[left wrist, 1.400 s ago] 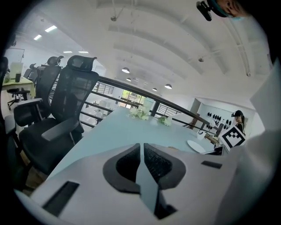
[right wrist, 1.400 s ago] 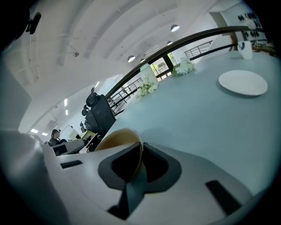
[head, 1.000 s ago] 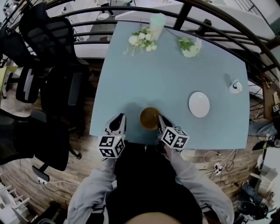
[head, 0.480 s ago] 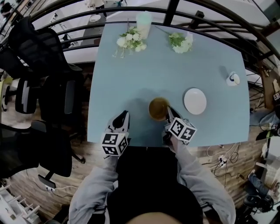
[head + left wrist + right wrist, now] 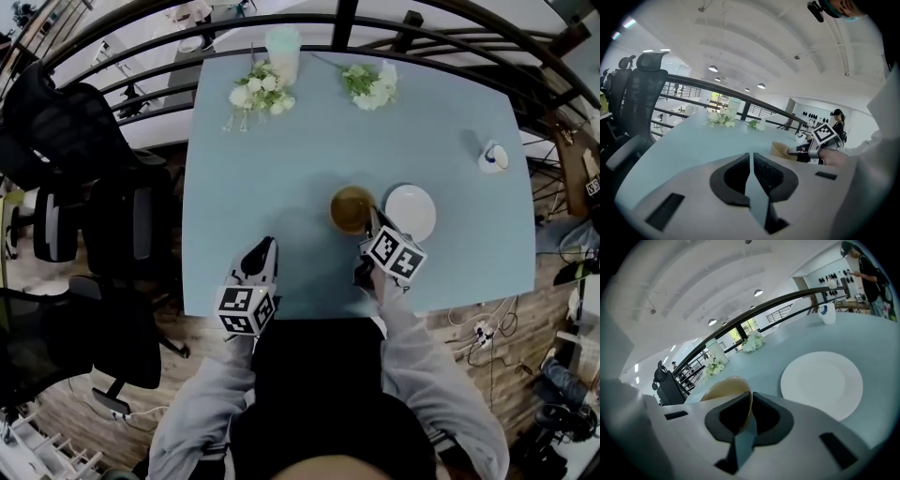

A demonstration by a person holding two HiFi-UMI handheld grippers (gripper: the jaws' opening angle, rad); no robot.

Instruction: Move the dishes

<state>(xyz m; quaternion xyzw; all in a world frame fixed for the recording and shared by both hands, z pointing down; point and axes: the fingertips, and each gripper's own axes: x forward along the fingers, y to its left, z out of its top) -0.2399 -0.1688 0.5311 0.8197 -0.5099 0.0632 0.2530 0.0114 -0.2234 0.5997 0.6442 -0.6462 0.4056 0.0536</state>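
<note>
**Bowl in the grip, plate not yet handled**

The right tool (image 5: 373,223) is clamped on the near rim of the brown bowl (image 5: 352,208). The right gripper view shows the thin rim pinched between its two jaws. The bowl is at the middle of the table (image 5: 281,187), a little to the right, just beside the left edge of the white plate (image 5: 412,210). Whether the bowl rests on the table or is raised slightly off it cannot be told from these views.

The left tool (image 5: 264,249) hovers over the near edge of the table, well to the left of the bowl. Its jaws are pressed together with nothing between them.

As a judgement, the task is at an early or middle stage. One dish is being carried or slid, the plate looks untouched, and no end place is marked.

Counted:
- two tools
- one bowl
- one plate
- two bunches of white flowers (image 5: 257,92) at the far edge
- one tall pale container (image 5: 283,44) beside the left bunch
- one small white vessel (image 5: 492,157) at the far right

Dark office chairs (image 5: 103,187) stand off the table's left side.
</note>
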